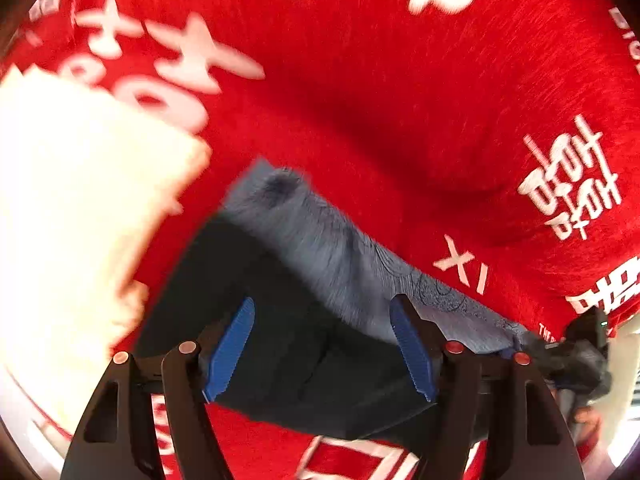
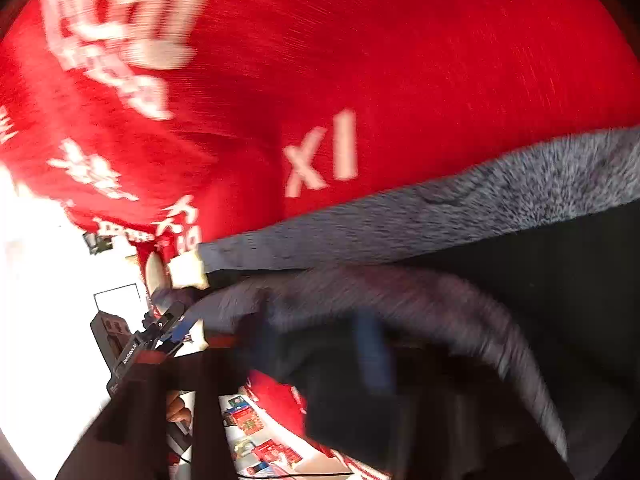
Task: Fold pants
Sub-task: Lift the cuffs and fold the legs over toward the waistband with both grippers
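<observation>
The pants [image 1: 304, 344] are dark outside with a grey fleecy lining [image 1: 336, 248] and lie on a red cloth with white lettering [image 1: 380, 100]. My left gripper [image 1: 320, 352] is open, its blue fingers [image 1: 230, 350] spread just above the dark fabric. In the right wrist view, which is blurred, the pants [image 2: 520, 280] fill the lower right, with the grey lining [image 2: 440, 216] folded outward. My right gripper [image 2: 320, 352] is low over the pants, with a blue pad [image 2: 374, 350] against the fabric; I cannot tell whether it grips. The left gripper [image 2: 168, 328] shows at the pants' far end.
A pale, overexposed cloth [image 1: 72, 208] lies at the left on the red cloth. In the right wrist view the cloth's edge [image 2: 132, 236] drops to a bright floor, with small red boxes [image 2: 256, 432] below.
</observation>
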A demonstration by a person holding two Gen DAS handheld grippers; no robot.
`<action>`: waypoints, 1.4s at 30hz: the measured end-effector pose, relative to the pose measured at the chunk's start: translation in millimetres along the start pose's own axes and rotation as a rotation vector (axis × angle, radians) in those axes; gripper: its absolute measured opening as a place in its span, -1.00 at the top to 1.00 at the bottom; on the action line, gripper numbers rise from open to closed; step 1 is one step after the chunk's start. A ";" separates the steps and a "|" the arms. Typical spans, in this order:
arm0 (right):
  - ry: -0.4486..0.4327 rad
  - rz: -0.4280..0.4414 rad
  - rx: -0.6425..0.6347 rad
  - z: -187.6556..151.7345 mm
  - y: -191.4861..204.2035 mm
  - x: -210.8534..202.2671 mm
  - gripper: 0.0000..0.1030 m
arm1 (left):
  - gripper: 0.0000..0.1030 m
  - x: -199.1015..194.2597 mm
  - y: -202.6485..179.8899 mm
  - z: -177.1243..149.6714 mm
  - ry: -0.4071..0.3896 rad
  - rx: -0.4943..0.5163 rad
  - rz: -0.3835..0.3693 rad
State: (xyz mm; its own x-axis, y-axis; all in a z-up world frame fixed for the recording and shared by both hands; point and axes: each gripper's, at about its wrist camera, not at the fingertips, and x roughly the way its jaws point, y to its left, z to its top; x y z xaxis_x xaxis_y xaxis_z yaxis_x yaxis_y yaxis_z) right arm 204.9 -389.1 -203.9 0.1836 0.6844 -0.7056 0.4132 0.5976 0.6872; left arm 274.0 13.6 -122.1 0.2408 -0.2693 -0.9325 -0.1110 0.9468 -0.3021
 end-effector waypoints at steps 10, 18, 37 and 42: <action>0.043 -0.303 -0.276 -25.9 45.0 30.4 0.09 | -0.46 72.9 -28.3 -30.0 0.068 0.208 0.238; -0.101 -0.193 -0.179 -11.1 11.9 -3.3 0.61 | -0.65 71.5 -49.8 -46.6 0.044 0.294 0.328; -0.330 -0.148 0.073 -186.3 -85.5 -143.2 -0.23 | -0.65 55.4 -207.8 -200.9 0.271 0.582 -0.013; -0.402 -0.311 0.149 -274.3 -124.0 -167.5 -0.23 | -0.65 66.7 -232.5 -233.0 0.346 0.602 -0.121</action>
State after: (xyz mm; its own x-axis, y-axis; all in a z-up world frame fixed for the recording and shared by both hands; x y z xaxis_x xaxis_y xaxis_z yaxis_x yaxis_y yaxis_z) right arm -121.7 -463.3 -123.5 0.3479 0.2525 -0.9029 0.6198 0.6607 0.4235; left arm 91.2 -265.6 -160.2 -0.1141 -0.3246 -0.9389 0.4741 0.8128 -0.3386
